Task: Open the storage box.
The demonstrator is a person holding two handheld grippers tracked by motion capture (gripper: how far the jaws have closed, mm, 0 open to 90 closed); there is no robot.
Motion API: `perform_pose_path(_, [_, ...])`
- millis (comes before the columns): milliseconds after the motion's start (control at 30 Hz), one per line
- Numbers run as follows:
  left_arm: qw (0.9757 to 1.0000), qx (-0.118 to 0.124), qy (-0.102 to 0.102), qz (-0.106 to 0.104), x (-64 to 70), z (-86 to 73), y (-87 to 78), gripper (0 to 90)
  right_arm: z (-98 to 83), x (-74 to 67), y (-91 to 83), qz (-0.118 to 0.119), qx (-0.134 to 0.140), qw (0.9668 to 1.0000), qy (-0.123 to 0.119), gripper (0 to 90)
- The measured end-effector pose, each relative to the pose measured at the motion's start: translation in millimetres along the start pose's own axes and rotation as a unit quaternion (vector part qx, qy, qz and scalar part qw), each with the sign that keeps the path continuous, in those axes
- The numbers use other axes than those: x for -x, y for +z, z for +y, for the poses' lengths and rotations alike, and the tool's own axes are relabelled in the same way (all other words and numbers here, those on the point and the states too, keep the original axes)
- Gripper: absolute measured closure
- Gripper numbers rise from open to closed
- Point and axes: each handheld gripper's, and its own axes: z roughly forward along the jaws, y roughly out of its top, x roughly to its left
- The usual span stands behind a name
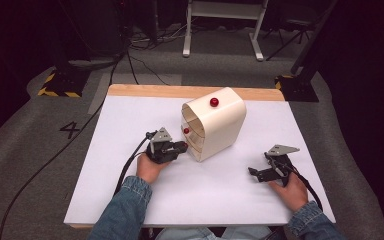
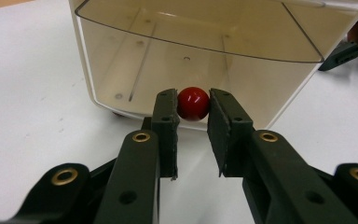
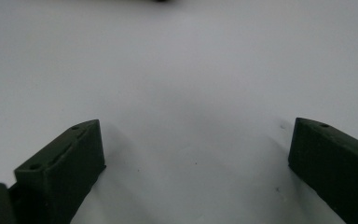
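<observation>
At the cream drawer unit (image 1: pixel 215 125), the left gripper (image 2: pixel 193 105) clamps the red knob (image 2: pixel 193 103); the right gripper (image 3: pixel 196 154) gapes over bare table (image 3: pixel 191 70).

Cream plastic drawer unit (image 1: pixel 220 125) w/ rounded top stands upright mid-bench (image 1: pixel 130 130), toward the back edge. Clear drawer (image 2: pixel 200 42) at the bottom, empty inside, front faces the person's left. Its small glossy red knob (image 2: pixel 193 103) sits btwn the pads of the left gripper (image 2: pixel 193 109), pinched. Second red knob (image 1: pixel 214 102) higher up.
</observation>
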Motion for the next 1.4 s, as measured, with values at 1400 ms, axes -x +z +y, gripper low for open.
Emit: perform_pose_path(1400, [0.9987,-0.04,0.013,0.027,2.1,-29.8,-70.6,73.1,0.0,0.1,0.0,0.0,0.0,1.0,0.0,3.6])
